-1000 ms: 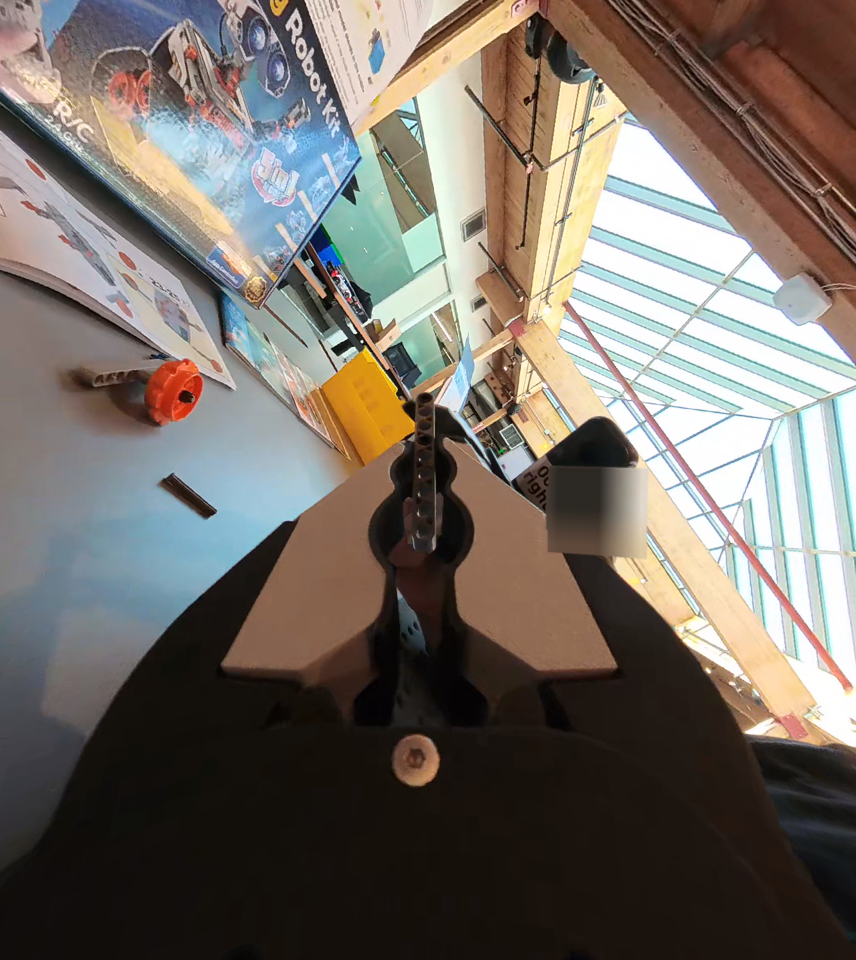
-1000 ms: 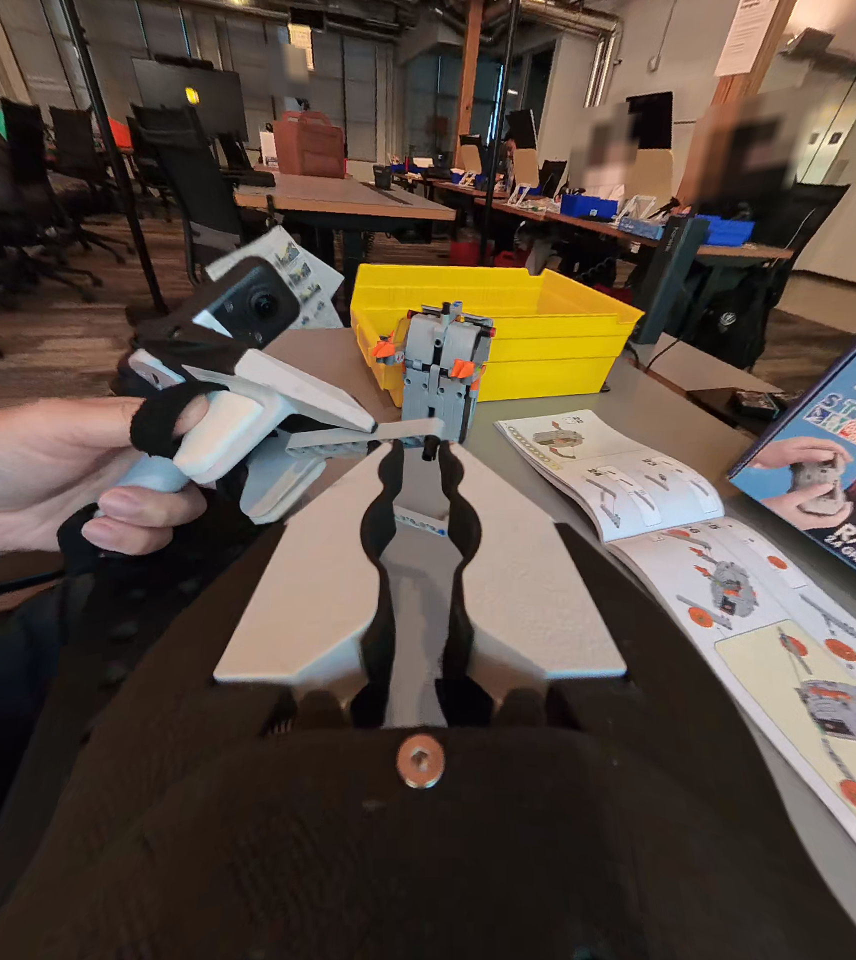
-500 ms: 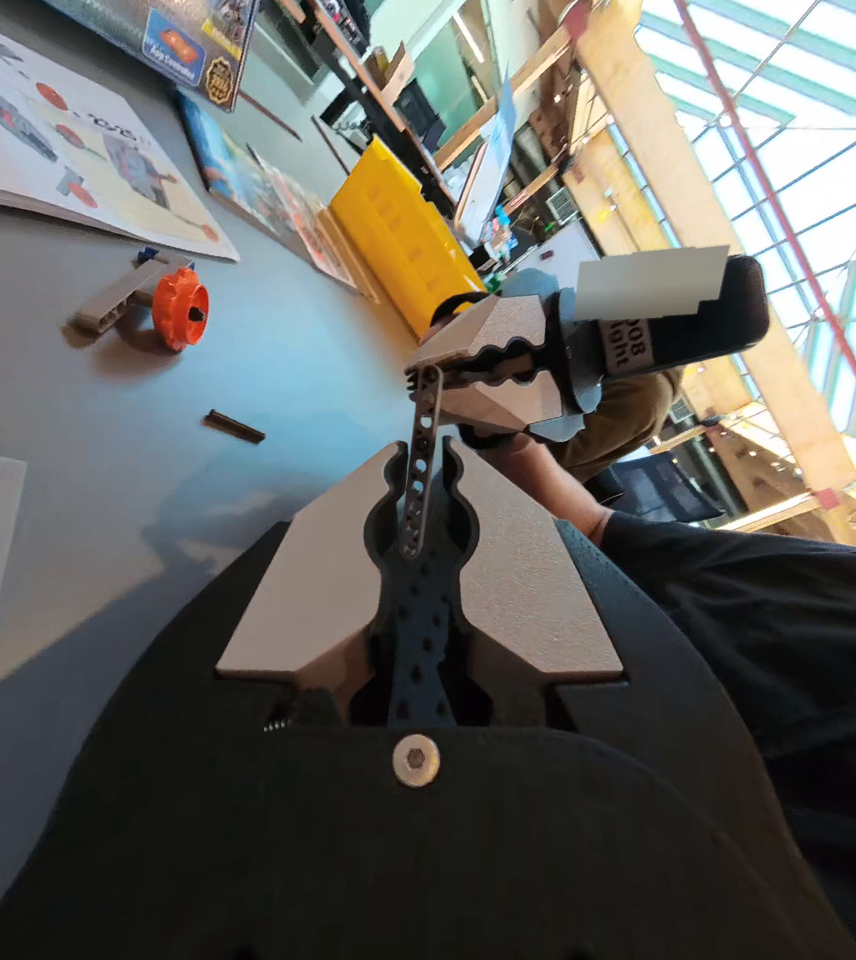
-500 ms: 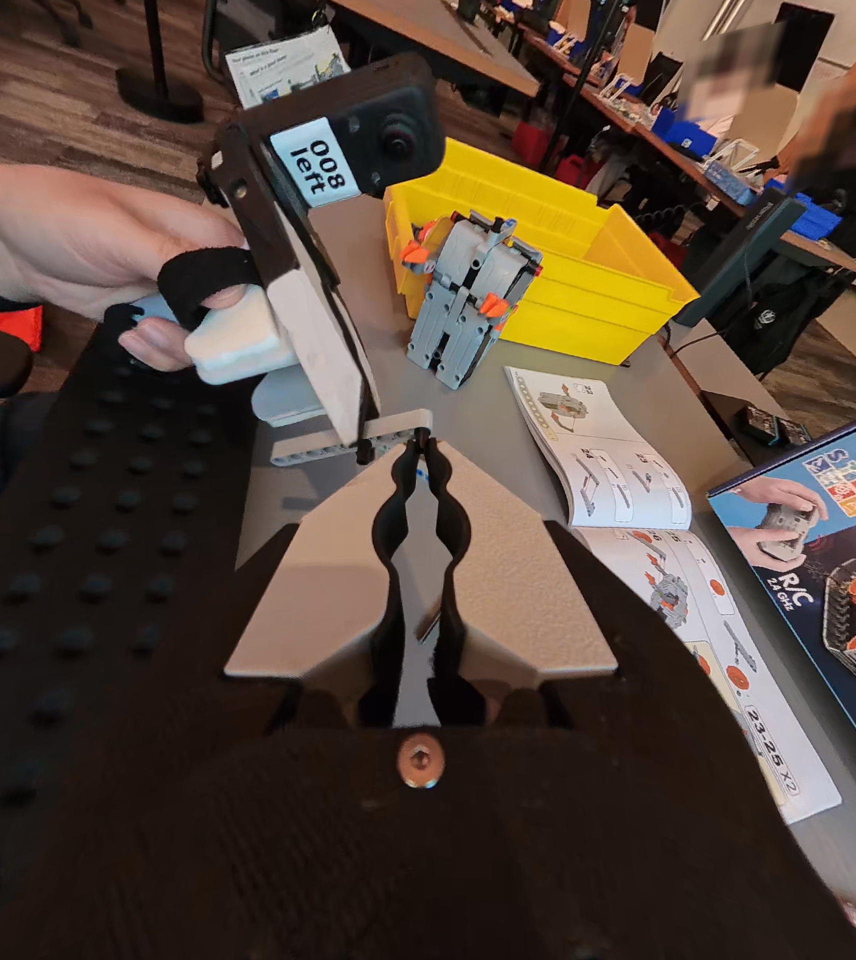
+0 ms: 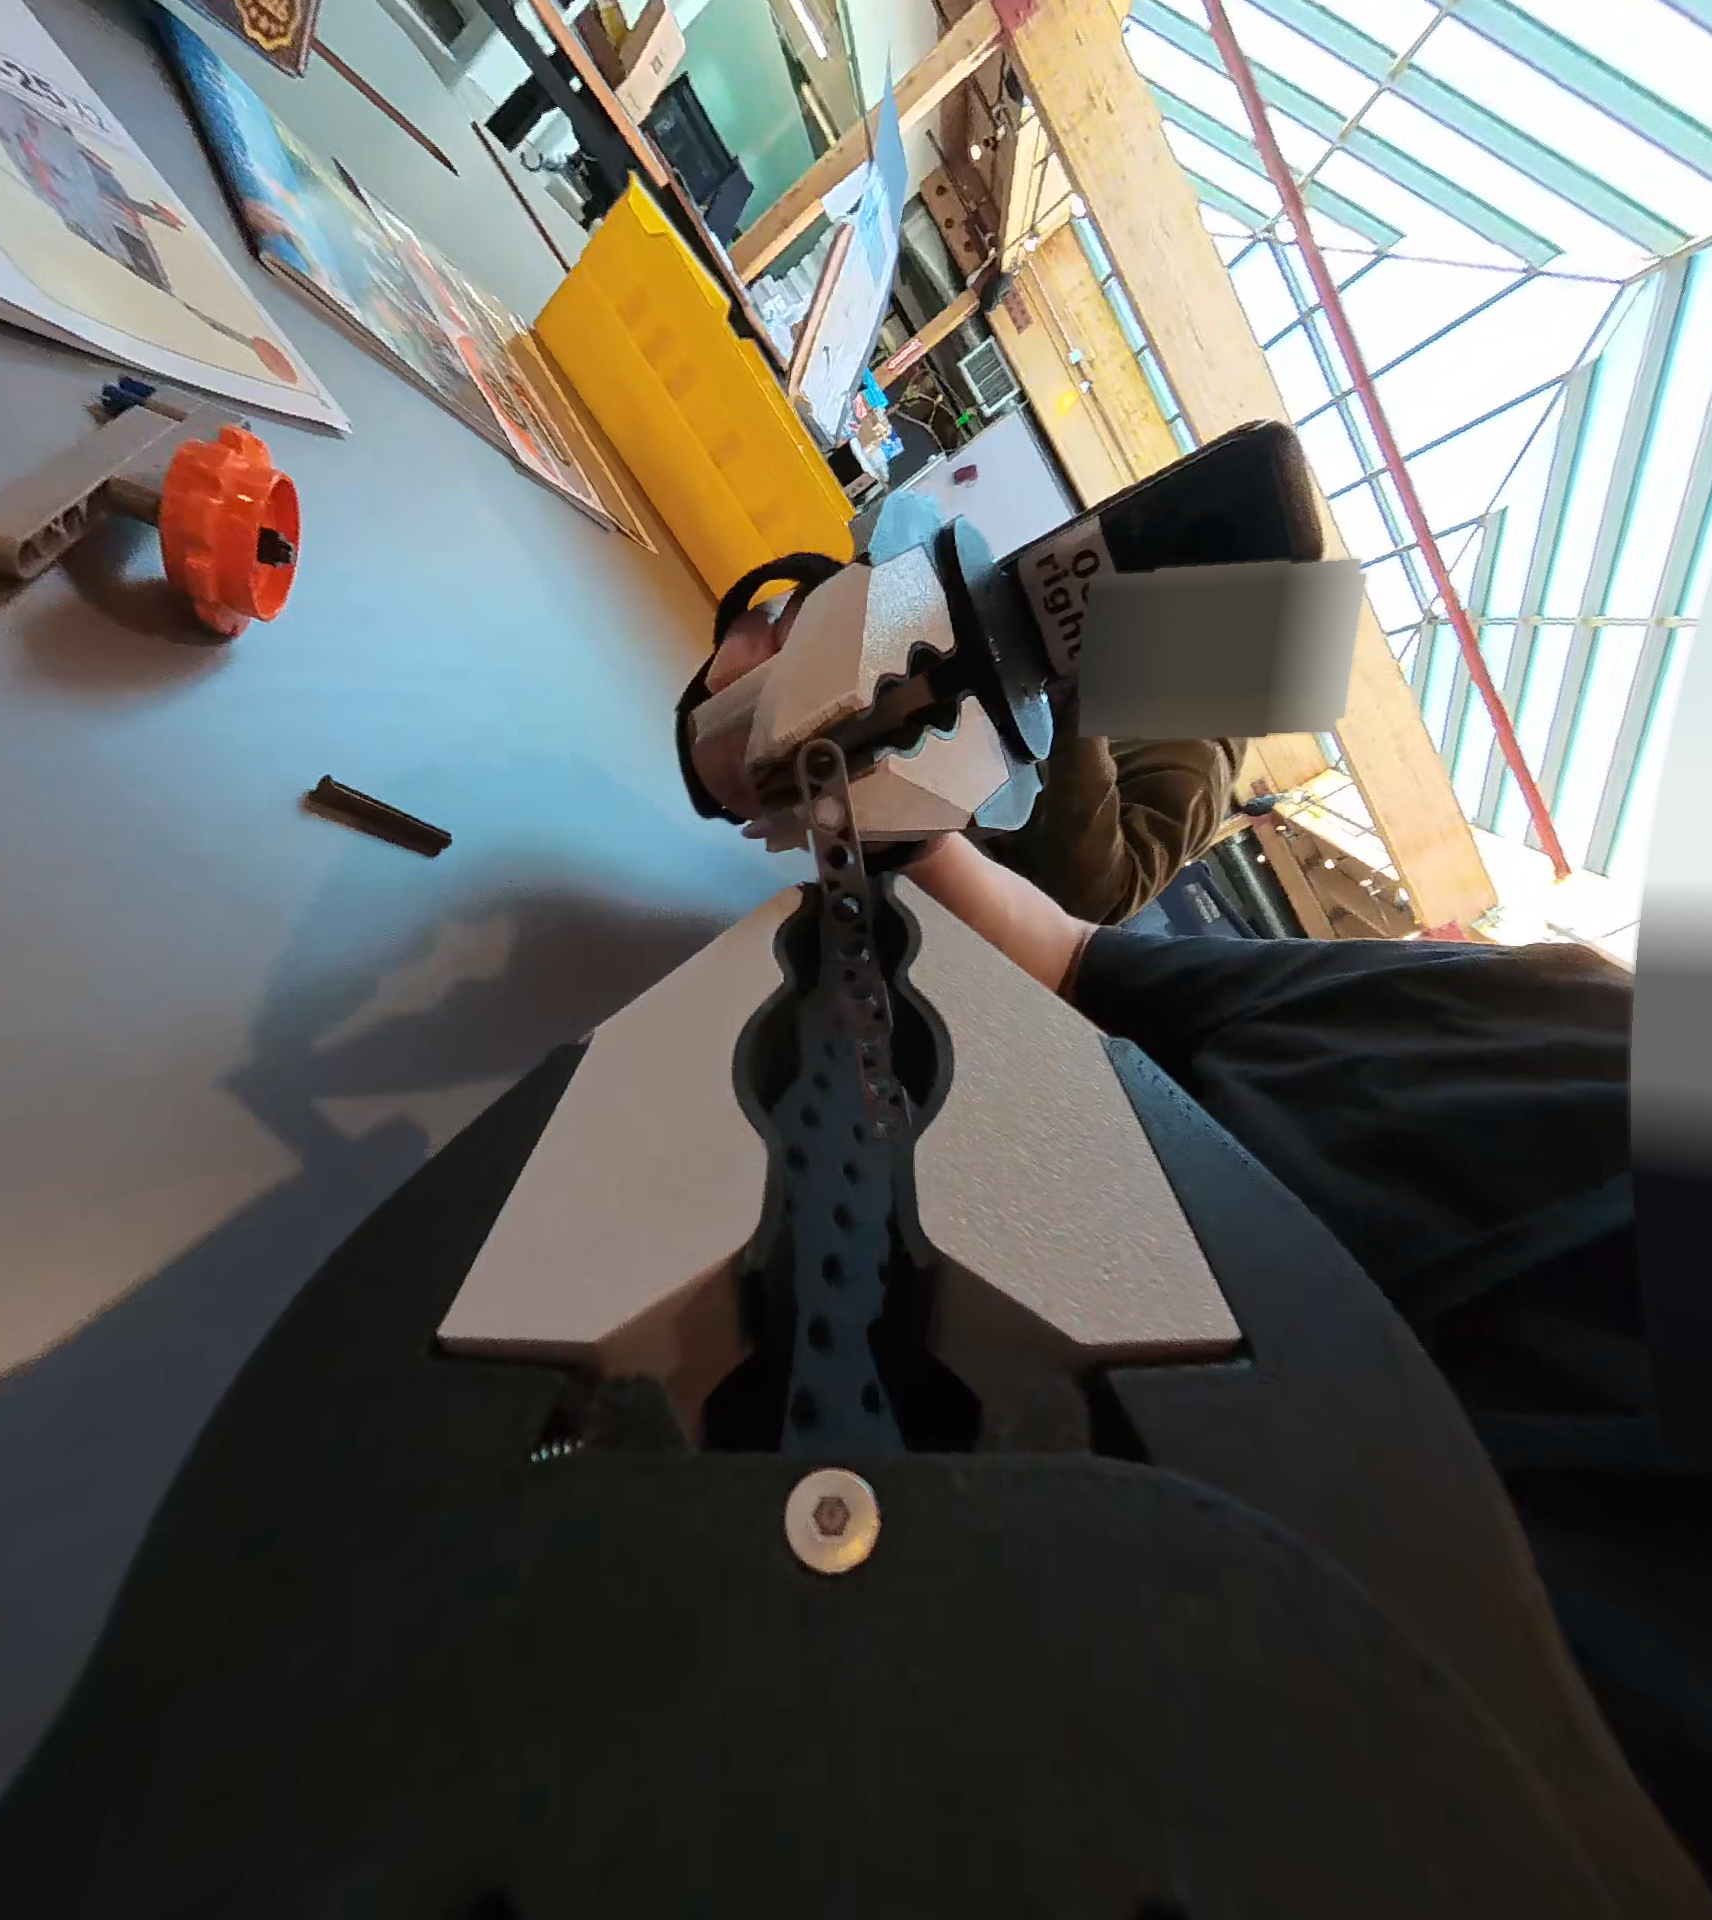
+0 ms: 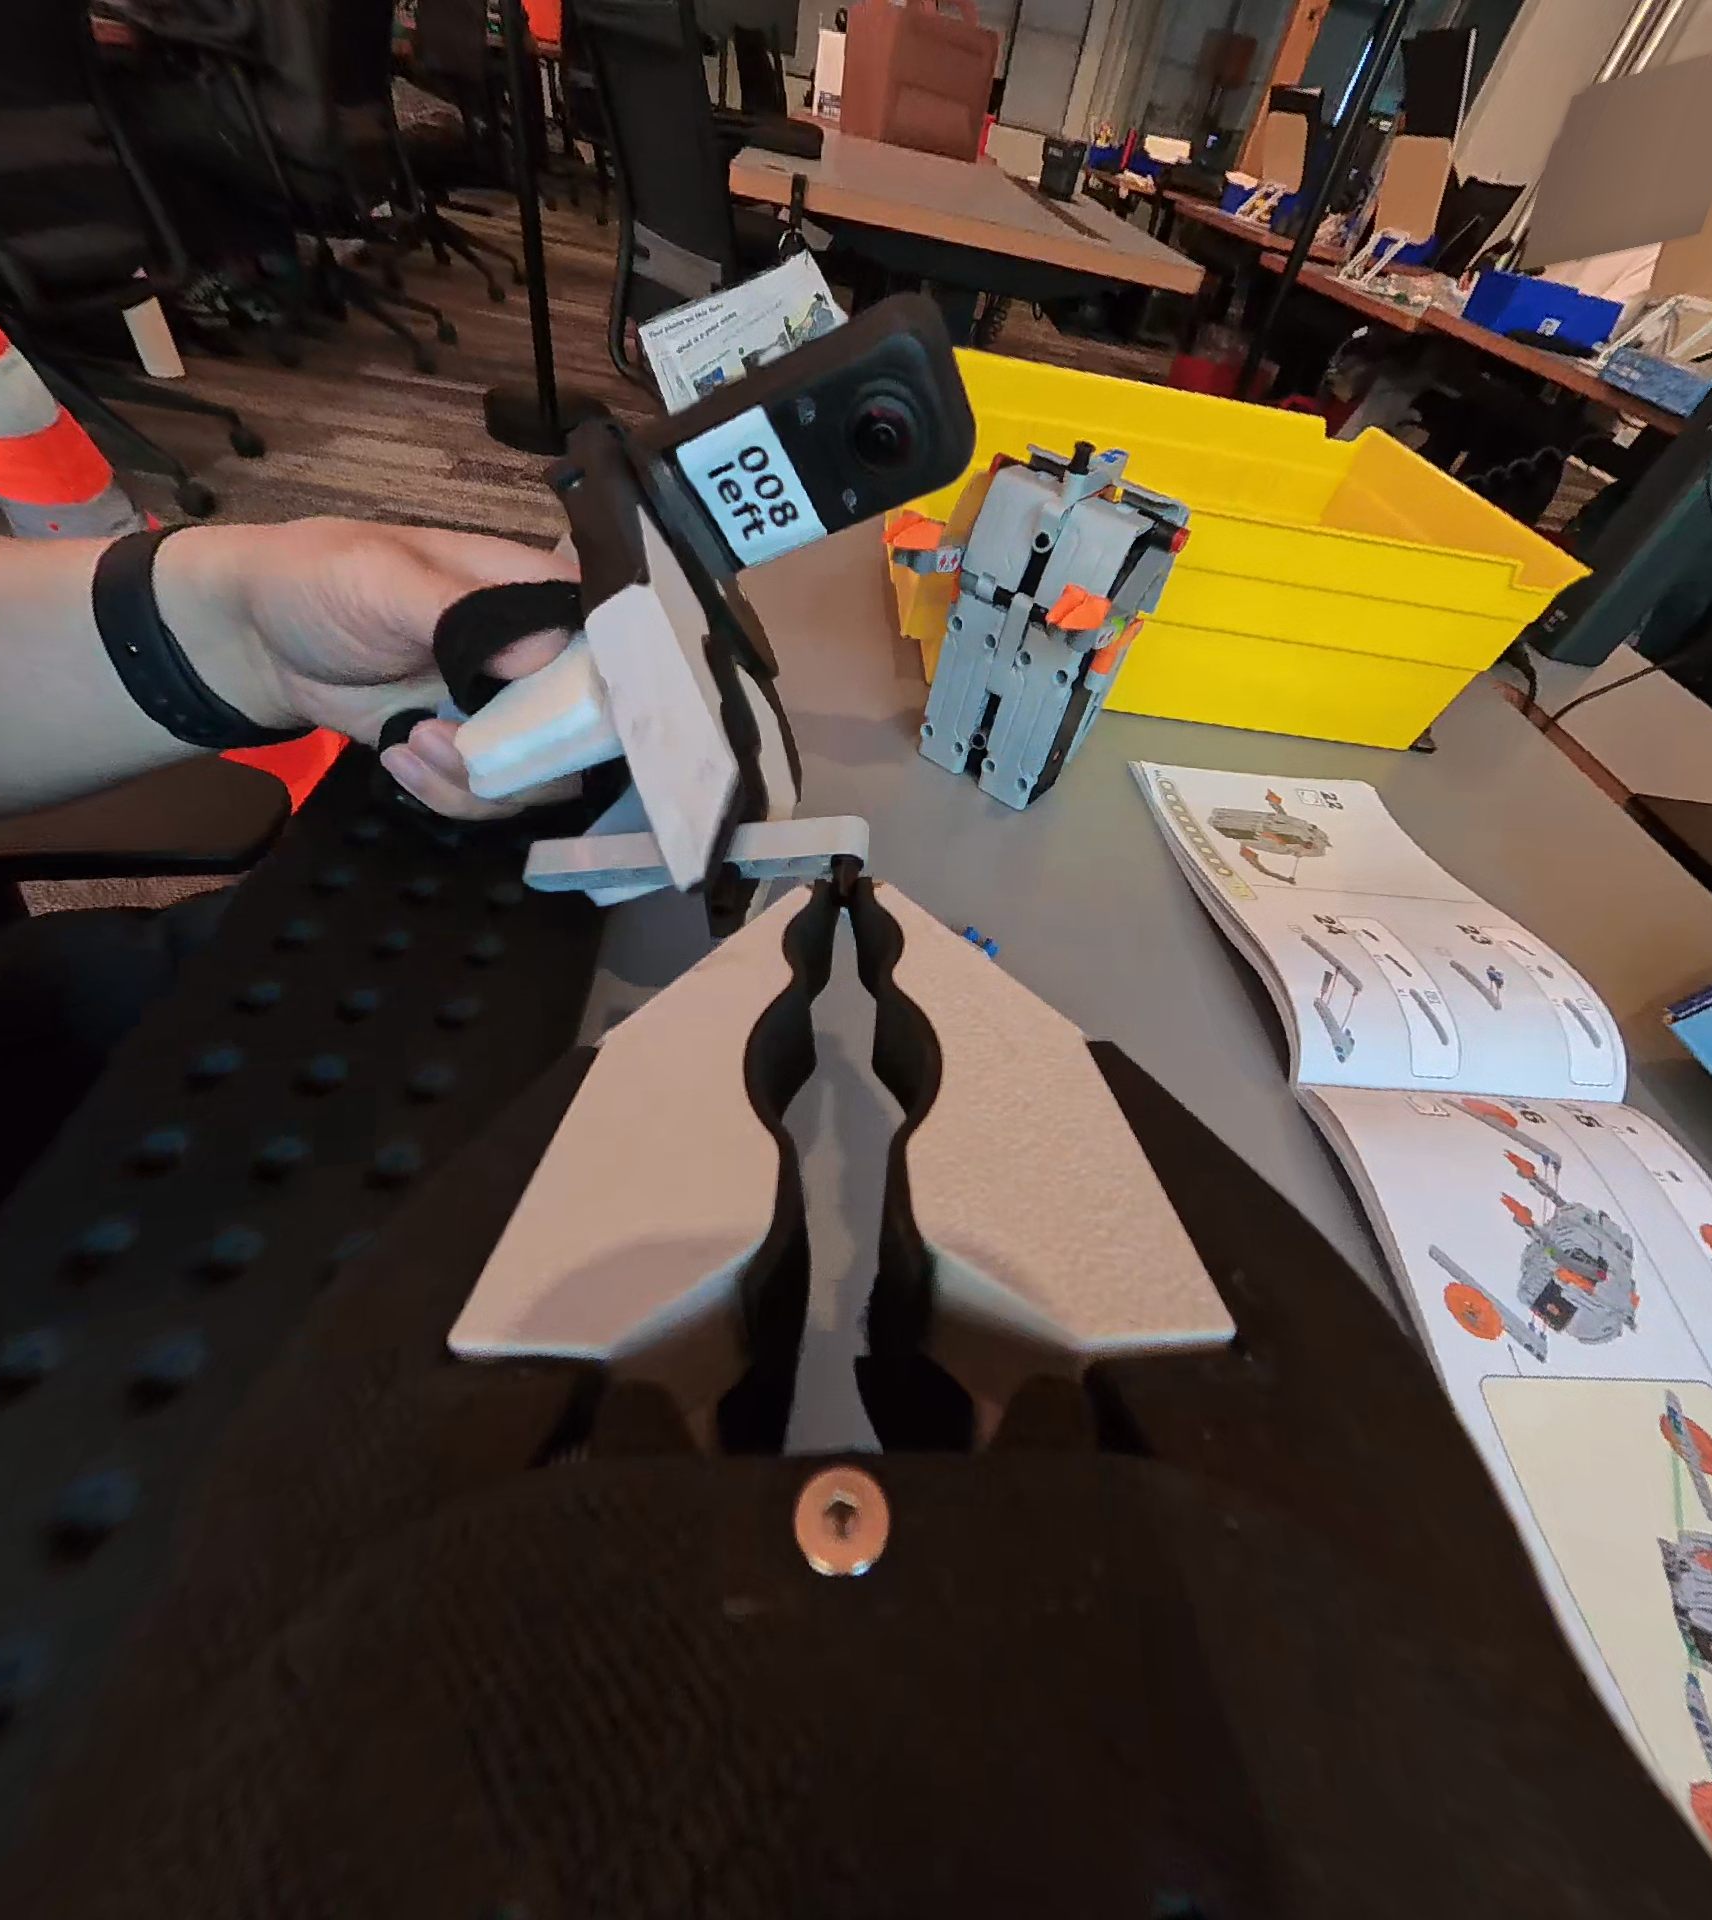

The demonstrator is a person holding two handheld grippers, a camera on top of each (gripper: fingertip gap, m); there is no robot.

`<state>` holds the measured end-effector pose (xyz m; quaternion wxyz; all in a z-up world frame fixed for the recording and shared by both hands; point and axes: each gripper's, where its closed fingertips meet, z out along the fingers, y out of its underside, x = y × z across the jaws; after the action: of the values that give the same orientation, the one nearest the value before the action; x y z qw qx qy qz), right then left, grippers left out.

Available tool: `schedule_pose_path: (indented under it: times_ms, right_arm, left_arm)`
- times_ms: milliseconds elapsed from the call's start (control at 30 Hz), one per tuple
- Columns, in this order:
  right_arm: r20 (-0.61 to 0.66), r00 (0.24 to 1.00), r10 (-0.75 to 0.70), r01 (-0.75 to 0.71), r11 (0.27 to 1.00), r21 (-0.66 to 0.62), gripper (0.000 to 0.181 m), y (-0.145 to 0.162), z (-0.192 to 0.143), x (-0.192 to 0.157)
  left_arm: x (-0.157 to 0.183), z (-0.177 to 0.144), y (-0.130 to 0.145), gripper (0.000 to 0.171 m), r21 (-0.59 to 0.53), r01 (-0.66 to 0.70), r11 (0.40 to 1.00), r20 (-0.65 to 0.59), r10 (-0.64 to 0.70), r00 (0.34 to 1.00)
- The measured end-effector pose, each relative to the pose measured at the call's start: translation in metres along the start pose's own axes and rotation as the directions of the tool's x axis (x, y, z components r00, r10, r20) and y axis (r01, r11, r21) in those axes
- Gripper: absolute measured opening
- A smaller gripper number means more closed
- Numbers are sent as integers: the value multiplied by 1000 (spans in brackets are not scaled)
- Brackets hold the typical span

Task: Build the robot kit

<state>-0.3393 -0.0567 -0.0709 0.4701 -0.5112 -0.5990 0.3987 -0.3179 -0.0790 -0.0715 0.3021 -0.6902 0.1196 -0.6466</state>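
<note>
At the left of the left wrist view, an orange gear (image 5: 231, 528) on a grey beam piece (image 5: 62, 502) and a dark axle (image 5: 376, 817) lie loose on the grey table (image 5: 156, 987) — spare parts, I judge, kept within reach. At centre, my left gripper (image 5: 844, 904) is clamped on a long grey perforated beam (image 5: 836, 831), its free end presented outward. There my right gripper (image 5: 836, 764) meets it. In the right wrist view its jaws stand nearly together, pinching a small dark pin (image 6: 844, 871) that touches the beam's end hole. Right of centre, a grey block assembly (image 6: 1028, 613) stands upright before the yellow bin (image 6: 1351, 582); an open instruction booklet (image 6: 1454, 1039) lies at the right edge — readable as I work.
</note>
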Motion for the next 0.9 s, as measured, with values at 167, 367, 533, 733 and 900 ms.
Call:
schedule_pose_path:
  times_ms: [167, 367, 533, 733, 900]
  right_arm:
    - [-54, 998, 12, -11, 1000, 21, 3, 1, -3, 7]
    - [-90, 996, -3, 6, 999, 36, 27, -3, -21, 17]
    - [-184, 964, 192, -167, 976, 141, 35, -11, -62, 65]
    - [-480, 793, 375, -262, 922, 286, 36, 5, -118, 135]
    - [-434, 677, 595, -450, 801, 395, 27, 25, -126, 150]
  left_arm:
    - [-7, 3, -6, 6, 14, 13, 1000, 6, -13, 1000]
    - [-3, -2, -13, 5, 73, 12, 997, -38, -9, 999]
    - [0, -8, -18, 5, 122, -14, 992, -46, 20, 999]
    - [2, -4, -14, 5, 101, -70, 992, -17, 72, 997]
    - [2, -5, -15, 5, 110, -61, 992, -23, 64, 998]
